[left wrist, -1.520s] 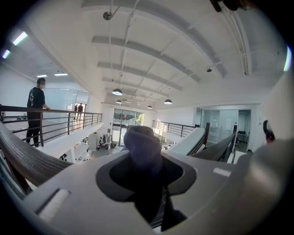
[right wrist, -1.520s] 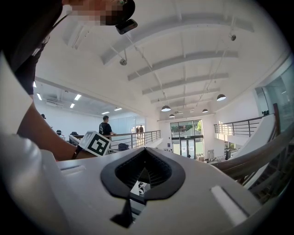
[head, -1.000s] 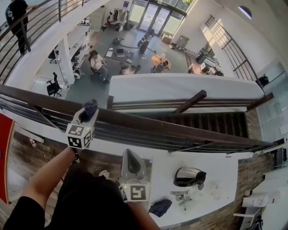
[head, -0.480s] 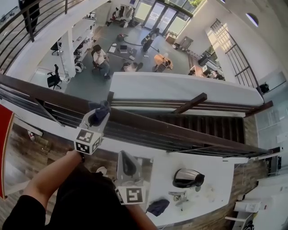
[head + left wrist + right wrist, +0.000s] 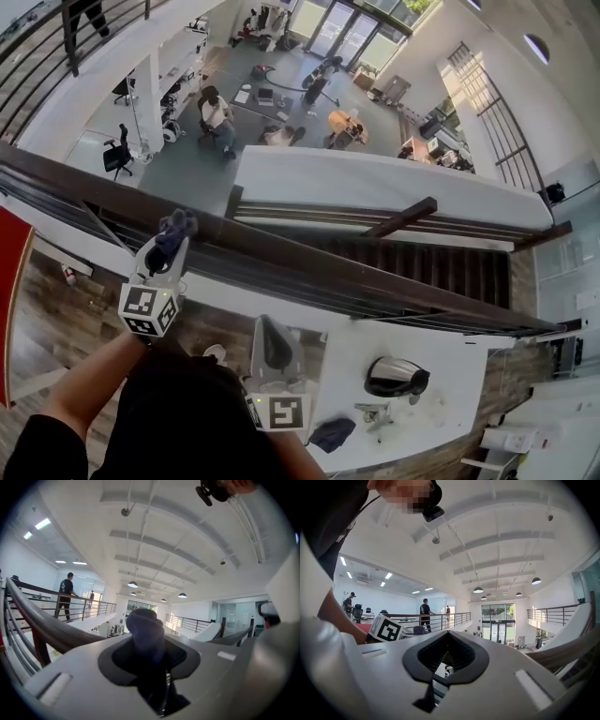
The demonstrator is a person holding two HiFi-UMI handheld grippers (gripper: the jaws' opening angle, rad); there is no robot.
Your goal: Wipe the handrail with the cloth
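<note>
A dark wooden handrail (image 5: 375, 281) runs from the left edge down to the right across the head view. My left gripper (image 5: 171, 236) is shut on a dark blue cloth (image 5: 174, 227), which rests on top of the rail near its left part. In the left gripper view the bunched cloth (image 5: 143, 623) fills the jaws, with the rail (image 5: 42, 620) curving off to the left. My right gripper (image 5: 269, 339) hangs below the rail, nearer my body, shut with nothing in it (image 5: 446, 641). The rail (image 5: 562, 651) lies at the right of its view.
Thin metal bars (image 5: 281, 281) run under the handrail. Below stands a white counter (image 5: 450, 347) with a dark kettle (image 5: 396, 375) and a dark rag (image 5: 333, 433). An open atrium with people lies far below. A person (image 5: 65, 597) walks on the far balcony.
The left gripper slid the cloth a little right along the rail, then back left past where it started. The right gripper stayed low and shut.
</note>
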